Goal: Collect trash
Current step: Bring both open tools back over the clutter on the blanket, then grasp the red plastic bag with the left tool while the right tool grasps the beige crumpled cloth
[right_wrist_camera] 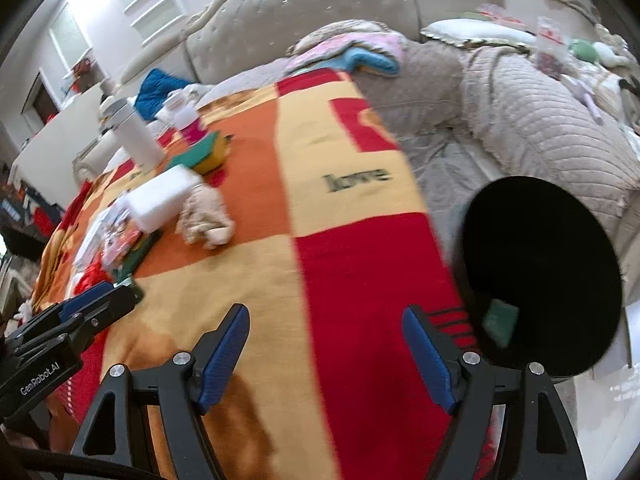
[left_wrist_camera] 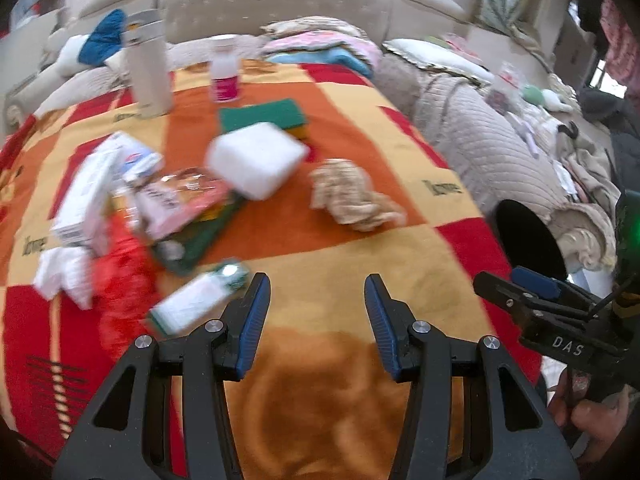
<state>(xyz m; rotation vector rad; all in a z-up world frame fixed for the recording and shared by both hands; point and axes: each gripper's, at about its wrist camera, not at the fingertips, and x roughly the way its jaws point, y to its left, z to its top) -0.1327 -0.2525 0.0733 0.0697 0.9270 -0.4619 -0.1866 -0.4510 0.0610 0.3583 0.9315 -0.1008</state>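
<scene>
My left gripper (left_wrist_camera: pixel 316 312) is open and empty above the chequered blanket (left_wrist_camera: pixel 332 264). Just left of it lies a small white bottle with a green cap (left_wrist_camera: pixel 196 302). Further off lie a crumpled beige tissue (left_wrist_camera: pixel 354 196), a white foam block (left_wrist_camera: pixel 256 160), wrappers (left_wrist_camera: pixel 180 200), a white carton (left_wrist_camera: pixel 96 192) and red plastic (left_wrist_camera: pixel 120 280). My right gripper (right_wrist_camera: pixel 326 344) is open and empty over the blanket's right edge. The black bin (right_wrist_camera: pixel 540 276) stands right of it, with a green item (right_wrist_camera: pixel 498 322) inside. The bin (left_wrist_camera: pixel 528 236) also shows in the left wrist view.
A white tumbler (left_wrist_camera: pixel 148 68), a pink-labelled bottle (left_wrist_camera: pixel 224 68) and green-yellow sponges (left_wrist_camera: pixel 266 118) stand at the far side. A beige sofa (left_wrist_camera: pixel 280 0) with folded cloths (left_wrist_camera: pixel 320 46) wraps around the back and right. The right gripper's body (left_wrist_camera: pixel 560 316) shows in the left wrist view.
</scene>
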